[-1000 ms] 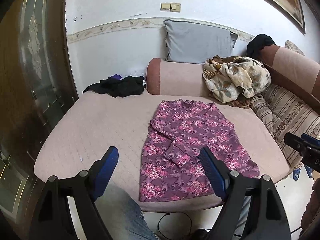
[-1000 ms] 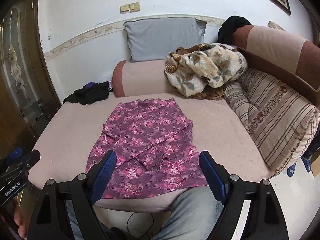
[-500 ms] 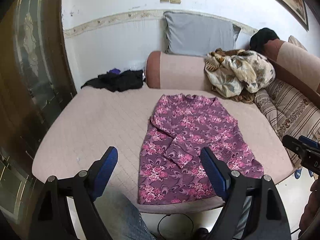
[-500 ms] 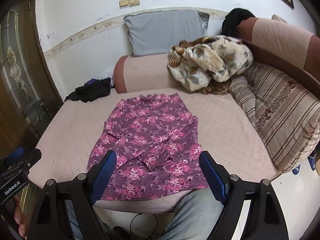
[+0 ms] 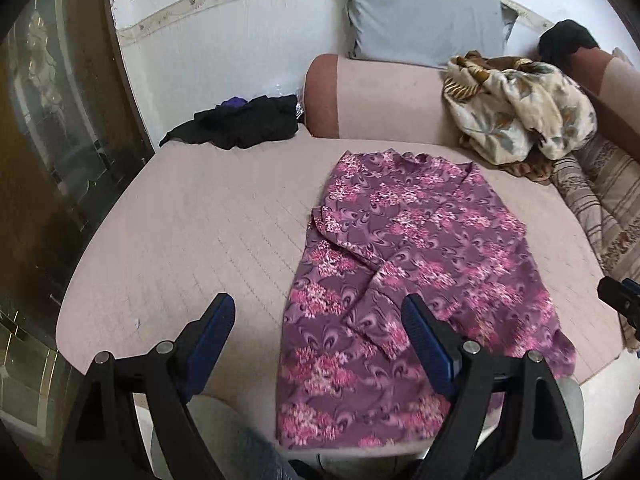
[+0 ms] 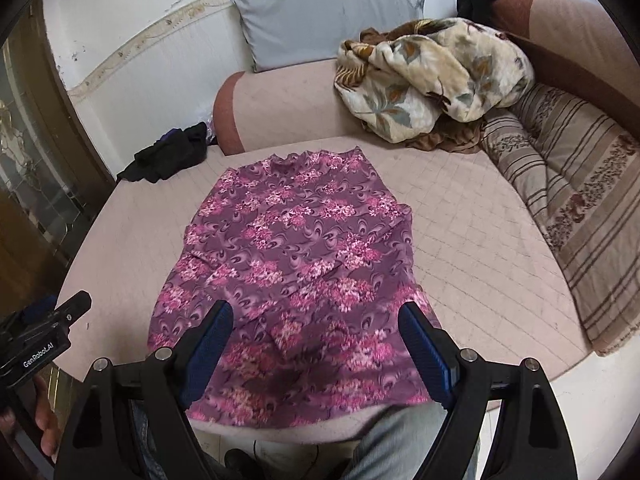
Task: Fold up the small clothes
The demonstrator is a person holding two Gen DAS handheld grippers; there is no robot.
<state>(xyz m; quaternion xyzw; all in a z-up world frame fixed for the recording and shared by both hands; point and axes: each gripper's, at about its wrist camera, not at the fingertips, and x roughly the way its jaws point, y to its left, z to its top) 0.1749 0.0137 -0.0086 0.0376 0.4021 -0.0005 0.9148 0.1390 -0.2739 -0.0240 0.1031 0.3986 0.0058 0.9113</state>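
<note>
A purple top with pink flowers point(image 5: 404, 276) point(image 6: 296, 264) lies flat on the pink quilted seat point(image 5: 208, 232), collar toward the back, both sleeves folded in across its front. My left gripper point(image 5: 318, 320) hovers open above the top's lower left edge, nothing between its blue pads. My right gripper point(image 6: 316, 320) is open too, above the hem's middle and right part, not touching the cloth. Each gripper shows at the edge of the other's view.
A black garment heap point(image 5: 240, 120) lies at the seat's back left. A grey pillow point(image 5: 424, 20) and a floral blanket point(image 5: 516, 108) rest on the bolster behind. Striped cushions point(image 6: 580, 208) line the right side. The person's jeans-clad legs point(image 6: 400, 440) stand at the front edge.
Both grippers have come forward and down toward the top, which now looks larger and nearer. Their jaws stay equally wide. The garment has not moved.
</note>
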